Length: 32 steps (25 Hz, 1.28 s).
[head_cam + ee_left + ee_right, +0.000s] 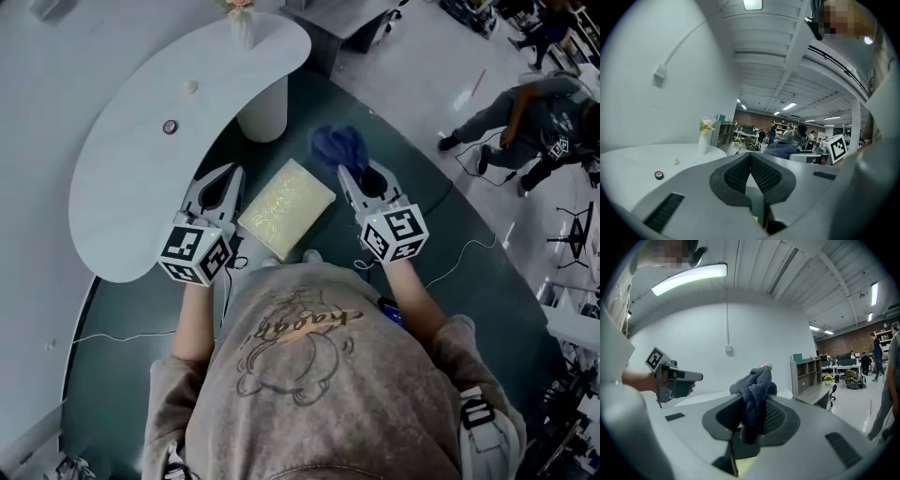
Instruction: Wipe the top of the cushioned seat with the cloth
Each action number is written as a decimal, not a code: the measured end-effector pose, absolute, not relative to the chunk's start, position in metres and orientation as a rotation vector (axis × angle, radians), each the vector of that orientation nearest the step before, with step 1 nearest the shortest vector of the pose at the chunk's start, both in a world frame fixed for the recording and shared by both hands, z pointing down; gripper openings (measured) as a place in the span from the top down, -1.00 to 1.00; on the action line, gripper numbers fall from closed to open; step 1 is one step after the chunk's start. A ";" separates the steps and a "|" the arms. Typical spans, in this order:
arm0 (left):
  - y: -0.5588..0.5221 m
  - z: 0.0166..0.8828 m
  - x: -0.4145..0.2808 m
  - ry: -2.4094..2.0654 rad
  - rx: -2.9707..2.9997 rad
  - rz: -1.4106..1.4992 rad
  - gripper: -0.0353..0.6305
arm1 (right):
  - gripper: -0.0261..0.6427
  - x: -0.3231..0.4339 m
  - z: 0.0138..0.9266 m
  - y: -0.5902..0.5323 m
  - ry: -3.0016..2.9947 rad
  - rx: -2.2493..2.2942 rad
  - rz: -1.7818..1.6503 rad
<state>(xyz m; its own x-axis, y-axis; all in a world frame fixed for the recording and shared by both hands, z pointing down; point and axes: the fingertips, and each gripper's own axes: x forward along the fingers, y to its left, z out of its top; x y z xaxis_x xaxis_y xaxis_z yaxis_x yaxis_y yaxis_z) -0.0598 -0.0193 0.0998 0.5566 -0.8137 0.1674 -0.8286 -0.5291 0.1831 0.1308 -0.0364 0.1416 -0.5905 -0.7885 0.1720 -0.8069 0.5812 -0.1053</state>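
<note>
Head view | my right gripper (349, 172) was clamped on the blue cloth (337, 145), just off the cushioned seat's (286, 208) far-right edge | my left gripper (221, 180) was closed, empty, beside its far-left edge.

Large open workroom. Curved white kidney-shaped tabletop (131, 178) on a white round pedestal (265, 111). On it: white vase with pale flowers (702, 144), small dark round disc (170, 127), small pale ball (190, 87). Dark teal floor covering (131, 309) beneath, thin white cable (122, 336) trailing across it; glossy pale floor (412, 75) beyond. Plain white curved wall (642, 103) with a small wall box (660, 71). White beamed ceiling (787, 56), long strip light (689, 277) lit. Open grey shelving unit (806, 373); brown far wall (853, 341). Person crouching (534, 112) at the far side.
</note>
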 end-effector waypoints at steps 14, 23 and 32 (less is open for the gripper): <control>0.002 0.138 -0.088 -1.511 2.564 0.049 0.85 | 0.64 0.108 0.162 -0.002 -2.700 1.388 0.237; 0.012 0.164 -0.081 -1.503 2.523 0.080 0.85 | 0.64 0.115 0.172 0.009 -2.670 1.414 0.251; 0.009 0.161 -0.083 -1.487 2.492 0.059 0.85 | 0.64 0.112 0.175 0.009 -2.674 1.423 0.296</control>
